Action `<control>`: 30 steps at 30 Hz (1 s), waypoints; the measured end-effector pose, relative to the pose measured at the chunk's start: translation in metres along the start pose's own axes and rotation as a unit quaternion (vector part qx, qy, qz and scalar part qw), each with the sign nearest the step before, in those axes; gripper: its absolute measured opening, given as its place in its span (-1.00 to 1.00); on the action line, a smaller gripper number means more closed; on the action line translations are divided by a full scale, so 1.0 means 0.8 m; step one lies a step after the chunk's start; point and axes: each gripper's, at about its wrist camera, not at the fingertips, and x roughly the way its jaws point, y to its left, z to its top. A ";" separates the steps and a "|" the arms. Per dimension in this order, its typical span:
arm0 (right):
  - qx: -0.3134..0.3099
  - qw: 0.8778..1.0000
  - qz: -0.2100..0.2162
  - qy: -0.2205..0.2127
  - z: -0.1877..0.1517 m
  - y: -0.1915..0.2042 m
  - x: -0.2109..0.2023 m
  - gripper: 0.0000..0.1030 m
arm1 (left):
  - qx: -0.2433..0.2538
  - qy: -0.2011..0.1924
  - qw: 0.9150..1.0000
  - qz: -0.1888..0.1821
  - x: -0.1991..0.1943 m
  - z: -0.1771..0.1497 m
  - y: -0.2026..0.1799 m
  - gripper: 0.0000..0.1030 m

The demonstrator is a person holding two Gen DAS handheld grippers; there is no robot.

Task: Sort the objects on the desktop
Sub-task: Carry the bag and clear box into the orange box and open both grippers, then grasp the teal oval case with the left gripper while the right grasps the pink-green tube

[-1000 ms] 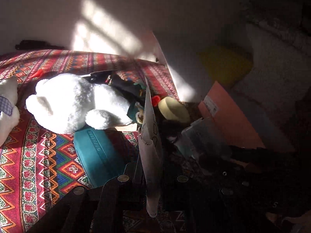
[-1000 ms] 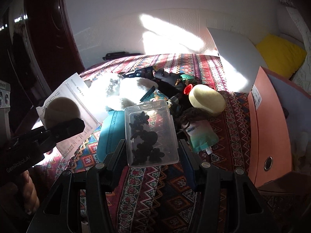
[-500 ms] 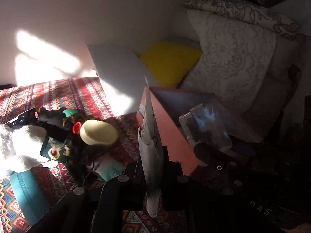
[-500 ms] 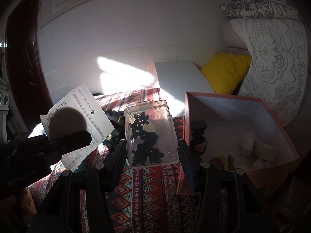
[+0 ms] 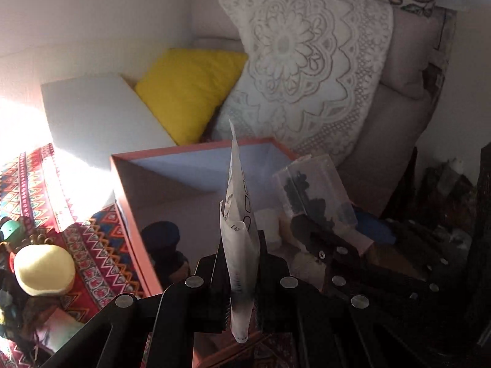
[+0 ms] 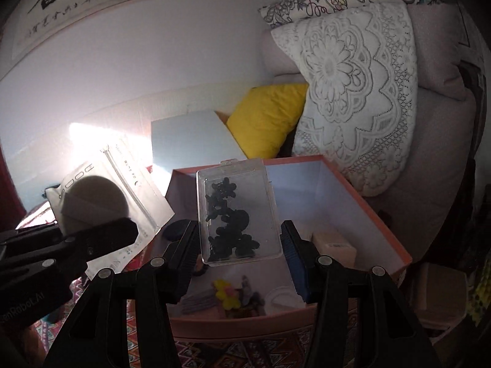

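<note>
Above the open pink box [image 6: 362, 202], right tool [image 6: 239, 245] grips a clear plastic case [image 6: 237, 211] of small black pieces, fingers pressed to its two long edges, case upright over the box interior. Left tool [image 5: 241, 263] is clamped on a white paper packet [image 5: 237, 214], seen edge-on in its own view, standing up between the fingers over the box's near wall. Right wrist view shows the packet's flat printed face [image 6: 113, 190] with a round shadow on it, and the box floor: a yellow toy [image 6: 227, 297], a pale carton [image 6: 334, 245], a white lid-like piece [image 6: 282, 299]. Left wrist view alone shows the patterned red cloth [image 5: 95, 245] beside the box, a cream round object [image 5: 44, 270] lying on it, and a dark item [image 5: 161, 236] inside the box's left corner. Both views show a yellow cushion [image 5: 187, 92] and lace pillow [image 6: 359, 92] behind the box. Compared with half a second ago: both tools sit nearer the box, which now fills more of each view; the cloth and its clutter have slid toward the left edge. Grips on case and packet unchanged.
</note>
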 end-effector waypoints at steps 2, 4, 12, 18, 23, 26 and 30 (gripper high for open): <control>0.008 1.000 -0.011 0.006 0.009 -0.018 0.022 0.08 | 0.002 0.011 1.000 -0.002 0.024 0.005 -0.003 -0.86; 0.021 1.000 -0.017 0.016 0.010 -0.035 0.045 0.09 | 0.005 0.027 1.000 -0.009 0.048 0.007 -0.006 -0.84; 0.050 0.997 -0.055 0.032 -0.006 -0.073 0.069 0.54 | -0.025 0.028 0.999 -0.005 0.080 0.003 0.013 0.57; 0.069 0.996 -0.047 0.027 -0.005 -0.067 0.061 0.56 | -0.046 0.027 0.999 0.006 0.058 -0.011 0.033 0.57; 0.041 0.999 -0.015 -0.001 0.004 -0.004 0.038 0.58 | -0.058 0.011 0.998 0.026 0.009 -0.028 0.058 0.58; 0.007 1.000 0.016 -0.011 0.007 0.054 0.027 0.59 | -0.067 -0.001 0.997 0.048 -0.031 -0.040 0.081 0.60; -0.070 0.996 0.049 -0.033 0.005 0.149 0.008 0.59 | -0.084 -0.020 0.992 0.091 -0.093 -0.061 0.127 0.69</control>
